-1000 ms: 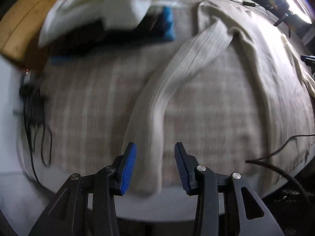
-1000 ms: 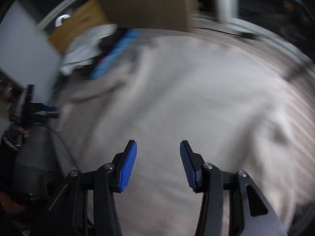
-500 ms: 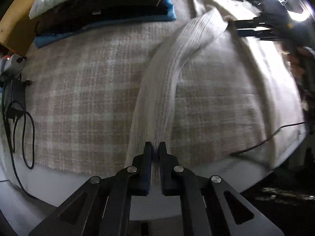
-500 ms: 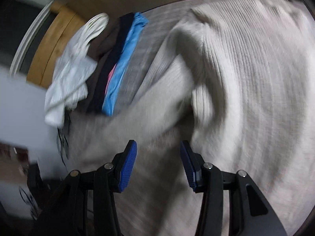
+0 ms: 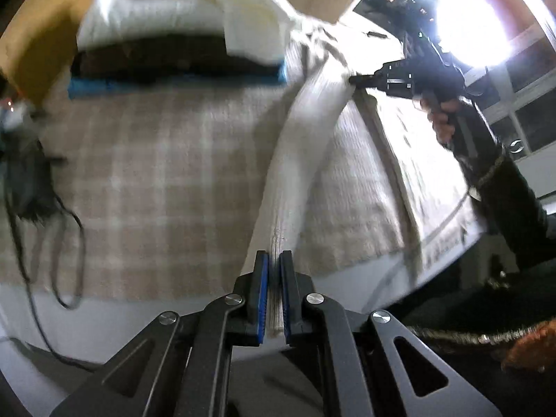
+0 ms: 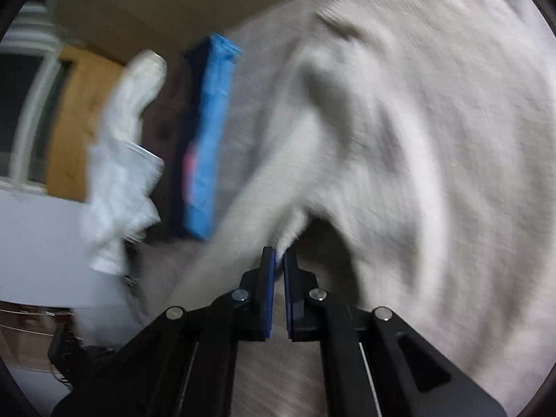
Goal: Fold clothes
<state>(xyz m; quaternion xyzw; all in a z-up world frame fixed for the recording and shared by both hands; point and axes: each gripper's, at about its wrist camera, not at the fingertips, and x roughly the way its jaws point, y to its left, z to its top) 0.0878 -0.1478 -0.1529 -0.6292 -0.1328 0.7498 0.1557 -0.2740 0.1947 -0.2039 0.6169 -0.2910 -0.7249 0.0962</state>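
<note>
While clamped on sleeve cuff point(image 5: 278, 243), left gripper point(image 5: 274, 295) opening slightly; right gripper point(image 6: 279, 295) pinched on cream sweater point(image 6: 417, 139) near armpit. Spread over plaid blanket point(image 5: 156, 173), beside folded stack point(image 5: 173, 52).

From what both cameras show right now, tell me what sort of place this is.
Probably a bedroom at home: a bed-like surface under a plaid blanket, a stack of folded clothes at its far end beside a wooden board, a cream knit sweater spread out, and a bright window.

Checked-cloth table point(image 5: 149, 180) under cream sweater point(image 5: 299, 160), folded pile point(image 5: 177, 52), cables point(image 5: 59, 243).
</note>
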